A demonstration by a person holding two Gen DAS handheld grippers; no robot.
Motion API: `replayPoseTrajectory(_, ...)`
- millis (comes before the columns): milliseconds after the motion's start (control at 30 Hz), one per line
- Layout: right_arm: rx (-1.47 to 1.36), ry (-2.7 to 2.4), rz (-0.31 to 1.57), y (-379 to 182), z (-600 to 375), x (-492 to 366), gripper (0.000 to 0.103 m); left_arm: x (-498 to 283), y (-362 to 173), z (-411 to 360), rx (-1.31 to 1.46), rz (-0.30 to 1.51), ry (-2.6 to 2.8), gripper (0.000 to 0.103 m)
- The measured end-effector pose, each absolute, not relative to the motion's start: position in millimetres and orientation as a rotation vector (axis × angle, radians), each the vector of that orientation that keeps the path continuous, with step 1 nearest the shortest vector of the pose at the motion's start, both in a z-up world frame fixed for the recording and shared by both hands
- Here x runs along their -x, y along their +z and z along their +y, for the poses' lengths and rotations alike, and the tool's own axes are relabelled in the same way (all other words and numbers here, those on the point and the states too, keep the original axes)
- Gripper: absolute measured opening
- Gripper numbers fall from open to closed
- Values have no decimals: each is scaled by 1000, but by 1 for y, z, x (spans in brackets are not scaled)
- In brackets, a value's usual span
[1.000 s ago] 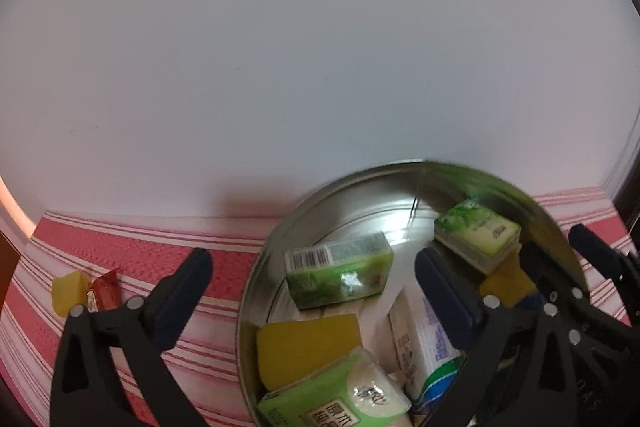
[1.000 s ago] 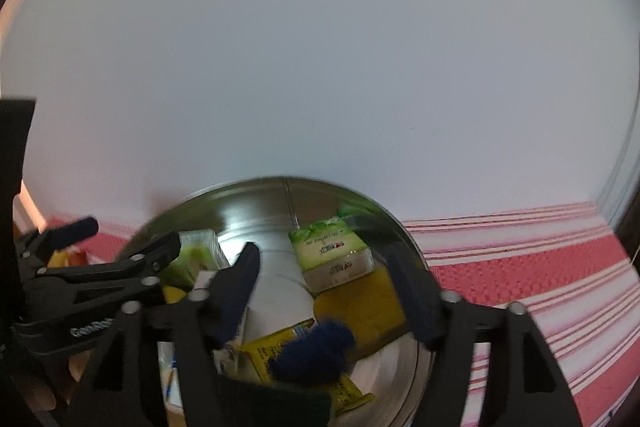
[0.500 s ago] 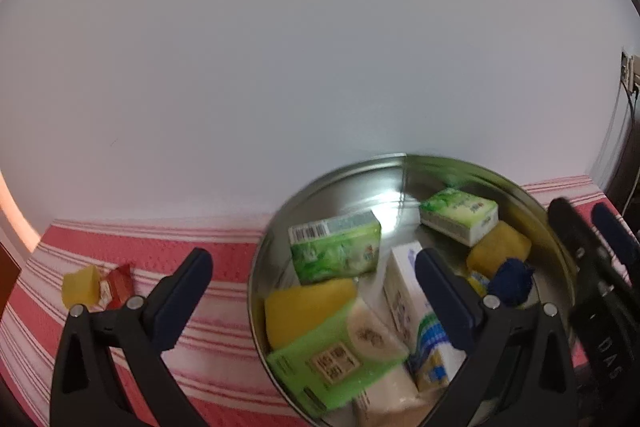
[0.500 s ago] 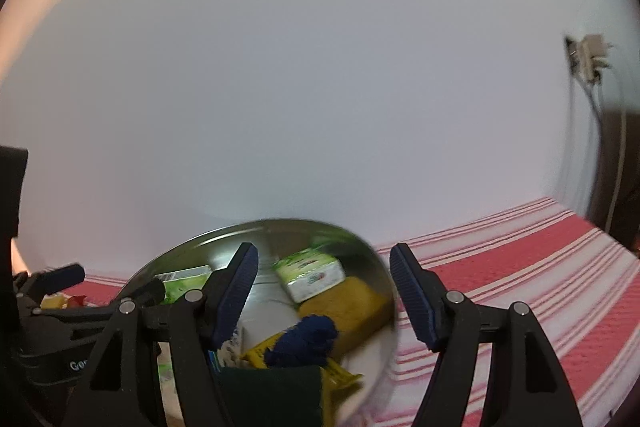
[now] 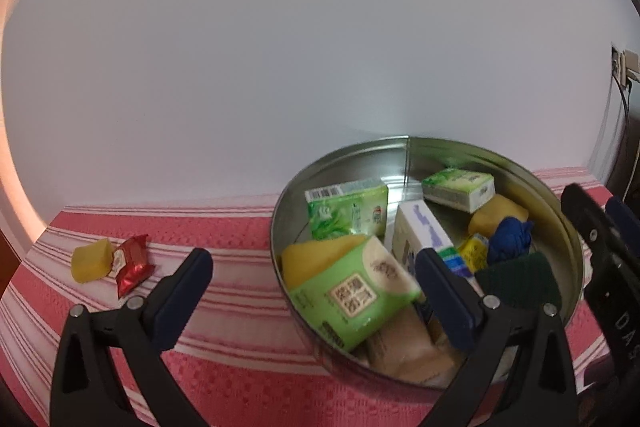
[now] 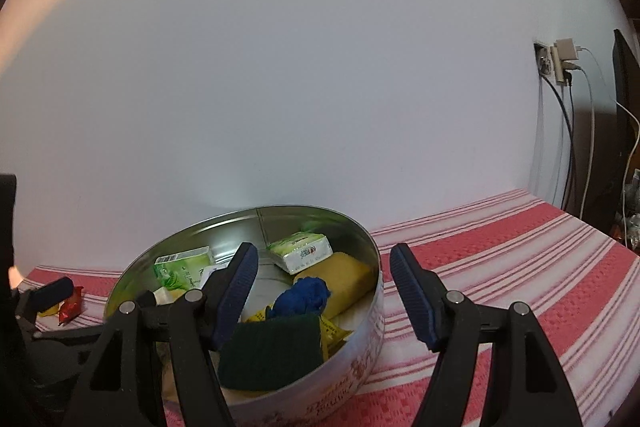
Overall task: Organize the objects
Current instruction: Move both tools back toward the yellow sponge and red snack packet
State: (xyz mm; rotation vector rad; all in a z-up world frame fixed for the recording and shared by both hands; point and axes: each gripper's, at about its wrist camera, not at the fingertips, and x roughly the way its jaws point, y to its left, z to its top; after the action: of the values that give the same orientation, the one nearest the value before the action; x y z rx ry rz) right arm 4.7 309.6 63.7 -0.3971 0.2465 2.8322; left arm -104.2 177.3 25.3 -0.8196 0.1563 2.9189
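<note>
A beige packet [image 5: 404, 351] at lower centre lay blurred, partly hidden beneath the green carton [image 5: 352, 299].

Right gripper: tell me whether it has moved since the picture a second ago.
Yes. The right gripper has pulled back and swung right of the round tin, which now lies lower left in its view; its open jaws straddle the rim.

- The green packet [image 5: 354, 301] at the front of the round tin [image 5: 576, 251] bears a brown square of Chinese characters, too blurred to read.
- The right gripper's [image 5: 612, 259] black body shows "DAS".
- A barcode, digits illegible, tops the green box [image 5: 348, 213].
</note>
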Motion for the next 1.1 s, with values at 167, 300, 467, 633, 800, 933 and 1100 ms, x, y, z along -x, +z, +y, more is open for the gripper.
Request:
replayPoseTrajectory(167, 372, 2828, 238, 59, 308, -11, 71, 87, 29, 173, 754, 177, 2936, 102)
replayPoseTrajectory(300, 363, 2828, 231, 54, 309, -10, 71, 78, 27, 170, 723, 195, 2941, 102)
replayPoseTrajectory(467, 372, 2836, 232, 51, 304, -11, 71, 71, 24, 161, 720, 194, 2942, 102)
replayPoseTrajectory(633, 368, 2844, 234, 51, 299, -14, 71, 64, 22, 150, 702, 206, 2952, 102)
replayPoseTrajectory(800, 365, 2860, 240, 48, 290, -14, 71, 58, 23, 133, 694, 184, 2958, 102)
replayPoseTrajectory(933, 385, 2874, 283, 43, 284, -7, 71, 57, 22, 122, 714, 174, 2949, 102)
replayPoseTrajectory(1100, 390, 2938, 218, 43, 256, -5, 71, 59, 22, 100, 725, 177, 2979, 102)
